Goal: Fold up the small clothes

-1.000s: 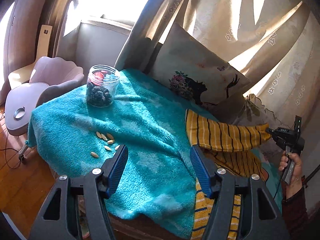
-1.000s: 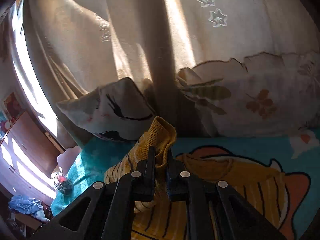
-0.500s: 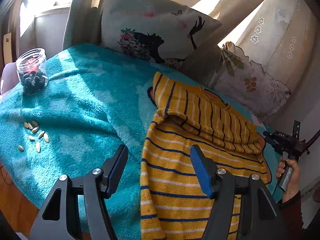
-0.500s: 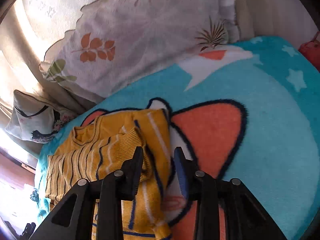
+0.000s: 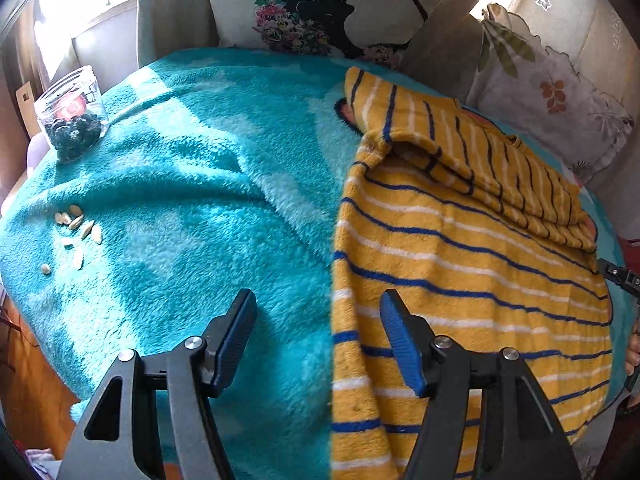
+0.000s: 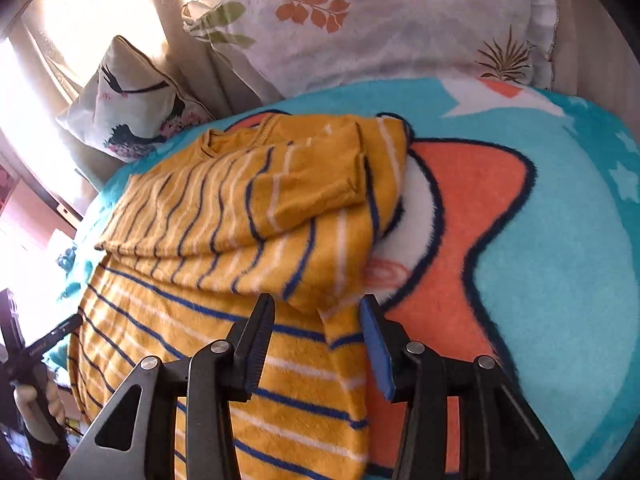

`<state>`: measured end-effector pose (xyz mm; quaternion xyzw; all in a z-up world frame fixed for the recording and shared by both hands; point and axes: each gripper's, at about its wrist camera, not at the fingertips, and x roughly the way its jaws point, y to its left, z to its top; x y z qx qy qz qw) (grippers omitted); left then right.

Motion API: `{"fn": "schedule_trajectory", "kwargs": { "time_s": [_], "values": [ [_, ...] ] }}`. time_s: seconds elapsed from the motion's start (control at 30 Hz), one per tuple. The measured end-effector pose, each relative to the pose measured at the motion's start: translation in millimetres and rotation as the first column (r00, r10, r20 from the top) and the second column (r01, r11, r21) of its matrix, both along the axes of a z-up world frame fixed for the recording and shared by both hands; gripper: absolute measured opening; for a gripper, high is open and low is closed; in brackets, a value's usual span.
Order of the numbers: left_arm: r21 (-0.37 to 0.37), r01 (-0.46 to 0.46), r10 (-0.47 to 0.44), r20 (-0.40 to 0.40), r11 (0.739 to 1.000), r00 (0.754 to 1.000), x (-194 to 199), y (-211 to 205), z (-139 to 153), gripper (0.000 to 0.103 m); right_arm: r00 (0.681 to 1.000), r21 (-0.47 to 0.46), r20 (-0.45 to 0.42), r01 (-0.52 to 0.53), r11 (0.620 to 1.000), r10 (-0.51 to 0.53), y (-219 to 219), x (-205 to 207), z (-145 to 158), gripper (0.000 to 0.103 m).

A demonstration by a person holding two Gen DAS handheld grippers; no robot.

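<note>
Garment: the yellow striped sweater (image 5: 460, 272) lay on the teal fleece blanket (image 5: 192, 184), its top part, sleeves included, folded down across the chest, its hem toward the near edge of the bed.
Left gripper: the left gripper (image 5: 318, 336) was spread wide with nothing between its blue pads, hovering over the sweater's left side edge, one finger over blanket, the other over cloth.
Right gripper: the right gripper (image 6: 316, 332) was also parted and empty, just short of the folded-down flap's (image 6: 280, 200) lower corner, on the sweater's right edge.
Risk, uneven pinch: a finger could have caught the fluffy blanket along with the knit, dragging the bedding and skewing the fold.
Risk, flap slipping: a lift of the body from below could likely have tipped the loose folded sleeve layer off, undoing that fold.
Risk, bystanders: the glass jar (image 5: 72, 120) and scattered seeds (image 5: 74, 232) sat well apart to the left on the same blanket; a hard tug on the blanket could have shifted them.
Risk, hem overhang: the lower part seemed to droop past the bed edge and could have slid.
</note>
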<state>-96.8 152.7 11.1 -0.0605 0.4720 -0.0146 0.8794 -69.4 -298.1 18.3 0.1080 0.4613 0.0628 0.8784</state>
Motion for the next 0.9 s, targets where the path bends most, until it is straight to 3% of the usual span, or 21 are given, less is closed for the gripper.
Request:
{"fn": "schedule_trajectory", "kwargs": {
  "time_s": [0.1, 0.17, 0.23, 0.27, 0.3, 0.4, 0.5, 0.57, 0.67, 0.8, 0.9],
  "values": [
    [0.007, 0.000, -0.001, 0.012, 1.000, 1.000, -13, 12, -1, 0.063, 0.993, -0.181, 0.001, 0.115, 0.977, -0.117, -34, -20, 6, 0.049],
    [-0.004, -0.005, 0.005, 0.018, 1.000, 1.000, -22, 19, -1, 0.063, 0.974, -0.348, 0.037, 0.220, 0.911, -0.221, -56, -36, 16, 0.051],
    [-0.015, -0.009, 0.009, 0.023, 1.000, 1.000, -30, 22, 0, 0.063, 0.952, -0.512, 0.093, 0.297, 0.806, -0.292, -69, -54, 24, 0.055],
    [-0.020, -0.008, 0.008, 0.026, 1.000, 1.000, -35, 22, 0, 0.063, 0.949, -0.529, 0.104, 0.306, 0.792, -0.298, -71, -63, 27, 0.058],
    [-0.026, -0.003, 0.004, 0.029, 1.000, 1.000, -39, 21, 0, 0.063, 0.952, -0.503, 0.102, 0.299, 0.811, -0.288, -73, -73, 29, 0.060],
    [-0.052, 0.019, -0.018, 0.036, 0.998, 0.999, -51, 15, 1, 0.063, 0.978, -0.318, 0.055, 0.210, 0.925, -0.203, -63, -98, 21, 0.063],
    [-0.060, 0.050, -0.048, 0.045, 0.997, 0.998, -65, 3, 2, 0.063, 0.993, -0.112, 0.018, 0.119, 0.986, -0.118, -42, -115, 1, 0.063],
    [-0.045, 0.062, -0.060, 0.055, 0.997, 0.997, -74, -5, 1, 0.063, 0.998, -0.008, 0.006, 0.070, 0.997, -0.070, -24, -123, -12, 0.065],
    [-0.021, 0.068, -0.066, 0.078, 0.997, 0.995, -91, -14, 1, 0.063, 0.997, -0.004, 0.067, 0.036, 0.999, -0.035, 9, -136, -13, 0.067],
    [-0.116, 0.089, -0.084, 0.052, 0.989, 0.995, -111, -18, -9, 0.063, 0.995, 0.143, 0.097, -0.040, 0.989, 0.026, 29, -143, -19, 0.067],
    [-0.125, 0.093, -0.089, 0.031, 0.988, 0.996, -121, -22, -22, 0.063, 0.989, 0.174, 0.126, -0.092, 0.980, 0.070, 47, -158, -20, 0.067]
  ]
}}
